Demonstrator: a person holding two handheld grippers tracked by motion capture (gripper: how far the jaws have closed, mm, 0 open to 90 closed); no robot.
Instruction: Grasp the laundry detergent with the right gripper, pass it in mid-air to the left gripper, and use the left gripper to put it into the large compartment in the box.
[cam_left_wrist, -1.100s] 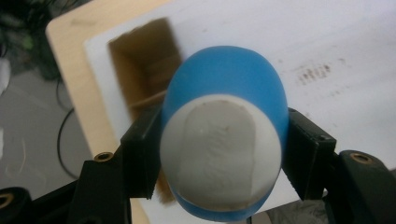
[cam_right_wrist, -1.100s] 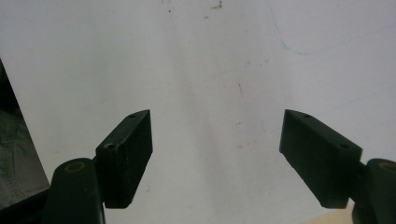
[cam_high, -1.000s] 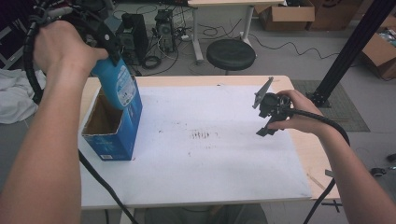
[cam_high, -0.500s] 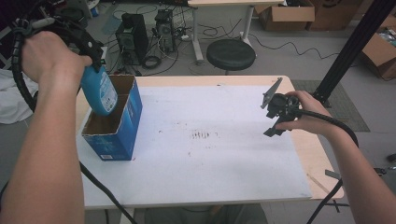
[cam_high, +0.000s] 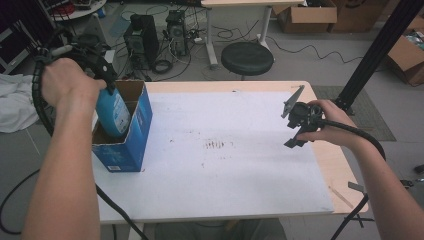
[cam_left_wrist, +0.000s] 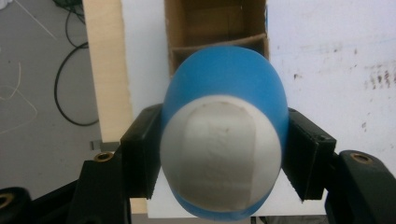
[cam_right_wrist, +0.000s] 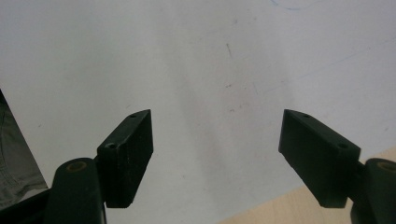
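Observation:
A blue bottle (cam_high: 113, 113) with a white end (cam_left_wrist: 219, 154) hangs upright, its lower part inside the open top of a blue cardboard box (cam_high: 134, 142) at the table's left edge. My left gripper (cam_high: 104, 82) is shut on the bottle's upper part, one black pad pressing on each side. In the left gripper view the box's brown inside (cam_left_wrist: 215, 28) lies just beyond the bottle, and the left gripper (cam_left_wrist: 224, 158) holds the bottle between its pads. My right gripper (cam_high: 292, 122) hovers over the table's right side, open, with nothing between its jaws (cam_right_wrist: 215, 154).
A white sheet (cam_high: 225, 150) covers most of the wooden table (cam_high: 345, 175). Behind the table stand a black stool (cam_high: 247, 57) and computer towers (cam_high: 142, 35) among cables. A black post (cam_high: 380, 45) rises at the right. Cardboard boxes (cam_high: 305, 17) sit farther back.
My left hand has come down and back with the bottle, from above the box's near side into its open top. The right gripper has stayed about where it was.

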